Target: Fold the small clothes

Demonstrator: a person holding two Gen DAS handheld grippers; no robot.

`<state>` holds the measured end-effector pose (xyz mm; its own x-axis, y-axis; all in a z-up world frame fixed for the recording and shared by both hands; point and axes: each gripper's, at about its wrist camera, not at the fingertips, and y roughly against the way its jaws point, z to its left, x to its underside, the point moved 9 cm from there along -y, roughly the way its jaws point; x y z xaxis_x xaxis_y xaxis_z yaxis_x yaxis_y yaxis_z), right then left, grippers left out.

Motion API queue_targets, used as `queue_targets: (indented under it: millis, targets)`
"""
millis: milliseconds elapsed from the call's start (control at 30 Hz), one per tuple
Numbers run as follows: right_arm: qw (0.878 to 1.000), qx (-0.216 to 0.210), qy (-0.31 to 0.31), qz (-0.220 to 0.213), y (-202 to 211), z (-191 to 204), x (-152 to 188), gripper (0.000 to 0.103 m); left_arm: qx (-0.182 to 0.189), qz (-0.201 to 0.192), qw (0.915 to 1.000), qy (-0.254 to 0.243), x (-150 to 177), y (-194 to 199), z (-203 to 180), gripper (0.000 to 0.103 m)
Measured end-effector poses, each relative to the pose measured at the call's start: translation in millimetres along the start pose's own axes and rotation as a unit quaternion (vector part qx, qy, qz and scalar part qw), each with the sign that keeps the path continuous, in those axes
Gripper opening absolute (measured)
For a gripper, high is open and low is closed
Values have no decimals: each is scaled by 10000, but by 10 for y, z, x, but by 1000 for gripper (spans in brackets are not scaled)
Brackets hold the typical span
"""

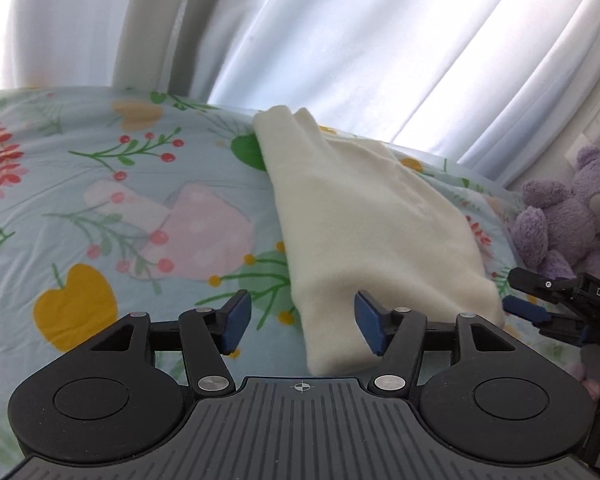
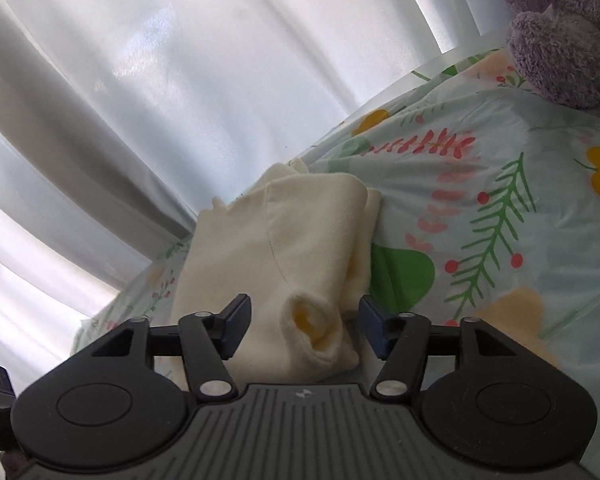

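Note:
A cream fleece garment (image 1: 364, 224) lies folded into a long strip on the floral bedsheet (image 1: 100, 200). My left gripper (image 1: 300, 322) is open at the garment's near left corner, its right pad (image 1: 370, 326) over the cloth edge. In the right wrist view the garment (image 2: 284, 248) lies bunched, with a rolled cuff between the open fingers of my right gripper (image 2: 302, 326). The right gripper also shows in the left wrist view (image 1: 532, 300), at the garment's near right corner.
A purple teddy bear (image 1: 568, 212) sits at the right edge of the bed; it also shows in the right wrist view (image 2: 560, 28). White curtains (image 1: 340, 40) hang behind the bed's far edge. Bare sheet lies to the left of the garment.

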<state>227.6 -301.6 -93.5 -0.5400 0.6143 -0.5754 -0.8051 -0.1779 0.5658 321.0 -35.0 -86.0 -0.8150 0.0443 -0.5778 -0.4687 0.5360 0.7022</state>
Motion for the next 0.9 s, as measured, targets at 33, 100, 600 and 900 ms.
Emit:
queue_targets:
  millis: [33,100,600,900]
  targets:
    - [10000,-59,-31,30,-38,-19,-63,70,108,26,9999,96,-53,-67,15,64]
    - [9997,-159,-87,143,-181,-104,-173,74,285,86,9991,294,-158,-213,55,64]
    - [9863,-1068,-143,1252,-1169,-168,-469,64,1177,734,9839,1126,-420,-993,166,63]
    - [9855,-1243,-344,1100,-1224,-42,-425,38,1104,501,9870,1051,-459,-890,124,39]
